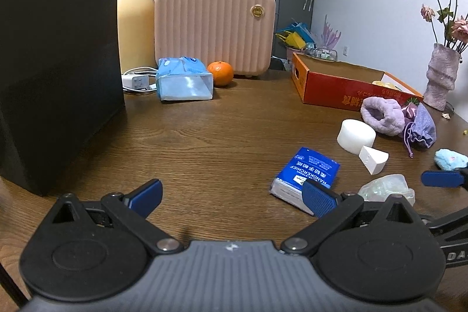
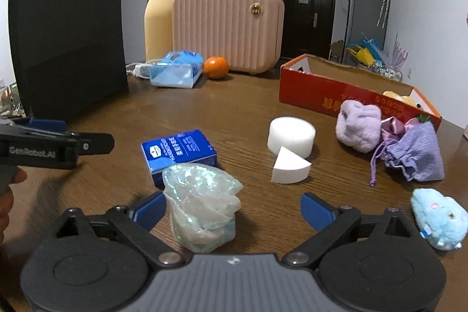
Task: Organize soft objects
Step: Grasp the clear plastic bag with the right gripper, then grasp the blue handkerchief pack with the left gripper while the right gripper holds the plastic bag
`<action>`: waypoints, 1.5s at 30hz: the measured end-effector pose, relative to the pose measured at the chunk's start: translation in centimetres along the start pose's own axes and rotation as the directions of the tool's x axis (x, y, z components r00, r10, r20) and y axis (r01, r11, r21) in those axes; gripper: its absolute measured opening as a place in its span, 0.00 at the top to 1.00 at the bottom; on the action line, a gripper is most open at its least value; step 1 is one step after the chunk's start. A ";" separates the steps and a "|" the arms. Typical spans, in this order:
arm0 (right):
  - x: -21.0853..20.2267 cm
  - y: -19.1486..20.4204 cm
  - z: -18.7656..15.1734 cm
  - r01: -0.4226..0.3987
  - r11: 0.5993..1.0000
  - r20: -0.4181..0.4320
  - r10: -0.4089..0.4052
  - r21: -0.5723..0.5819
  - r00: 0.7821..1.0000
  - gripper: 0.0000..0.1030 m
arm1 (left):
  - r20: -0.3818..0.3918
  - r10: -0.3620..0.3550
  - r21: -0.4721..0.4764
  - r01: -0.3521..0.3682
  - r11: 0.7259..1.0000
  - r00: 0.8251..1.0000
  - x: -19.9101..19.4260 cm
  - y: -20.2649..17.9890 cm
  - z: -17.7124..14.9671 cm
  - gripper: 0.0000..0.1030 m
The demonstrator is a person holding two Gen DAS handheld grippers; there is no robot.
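Note:
My right gripper [image 2: 234, 209] stands open low over the wooden table [image 2: 239, 107]. A crumpled iridescent plastic bag [image 2: 201, 203] sits between its fingers, close against the left pad and apart from the right one. My left gripper [image 1: 232, 196] is open and empty, its right finger [image 1: 318, 199] in front of a blue handkerchief pack [image 1: 307, 173]. Further right lie a white foam cylinder [image 2: 291, 135], a foam wedge [image 2: 289, 167], a purple fluffy piece [image 2: 358, 125], a purple drawstring pouch [image 2: 415, 154] and a light blue plush [image 2: 438, 218]. An open red cardboard box [image 2: 321, 98] stands behind them.
A tall black paper bag [image 1: 58, 48] stands at the left. At the back are a pink ribbed case [image 1: 215, 28], a yellow flask [image 1: 136, 22], an orange [image 1: 220, 73], a blue tissue pack [image 1: 182, 79] and a white charger [image 1: 136, 81]. A vase of flowers [image 1: 441, 75] stands at the right edge.

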State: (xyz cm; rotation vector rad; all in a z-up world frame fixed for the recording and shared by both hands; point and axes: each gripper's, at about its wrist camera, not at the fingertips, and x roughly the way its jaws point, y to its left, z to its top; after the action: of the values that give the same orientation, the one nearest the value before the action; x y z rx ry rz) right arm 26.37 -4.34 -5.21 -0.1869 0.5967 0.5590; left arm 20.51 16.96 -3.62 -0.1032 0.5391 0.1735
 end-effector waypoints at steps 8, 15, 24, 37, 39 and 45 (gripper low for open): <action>2.2 0.0 0.3 -0.034 0.999 -0.035 0.033 -0.017 0.999 0.26 | -0.037 -0.044 -0.026 0.043 0.999 0.998 1.0 0.4 -0.1 0.00; 3.0 -0.4 0.1 -0.082 0.997 -0.051 0.082 0.001 0.995 0.62 | -0.052 -0.052 -0.019 0.051 0.998 0.997 1.3 0.2 -0.2 0.00; 2.4 -1.0 0.1 -0.093 0.996 -0.009 0.093 0.019 0.996 0.65 | -0.056 -0.051 0.063 0.055 0.997 0.997 1.6 -1.3 0.3 0.00; 1.5 -4.1 0.3 -0.040 0.996 0.042 0.036 0.080 0.998 0.65 | -0.093 -0.092 0.163 0.106 0.981 0.991 4.1 -4.7 2.1 0.00; 1.4 -4.8 0.3 -0.029 0.995 0.048 0.025 0.092 0.999 0.65 | -0.102 -0.092 0.175 0.109 0.978 0.991 4.6 -5.1 2.1 0.00; 1.2 -6.5 0.2 0.001 0.993 0.060 -0.008 0.114 0.998 0.65 | -0.131 -0.098 0.199 0.123 0.972 0.987 6.1 -6.3 2.4 0.00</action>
State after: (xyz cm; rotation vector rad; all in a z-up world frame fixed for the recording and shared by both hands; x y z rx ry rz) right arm 30.86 -9.18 -5.65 -0.0633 0.5674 0.5224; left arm 28.07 11.93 -4.47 0.0594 0.6665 0.0010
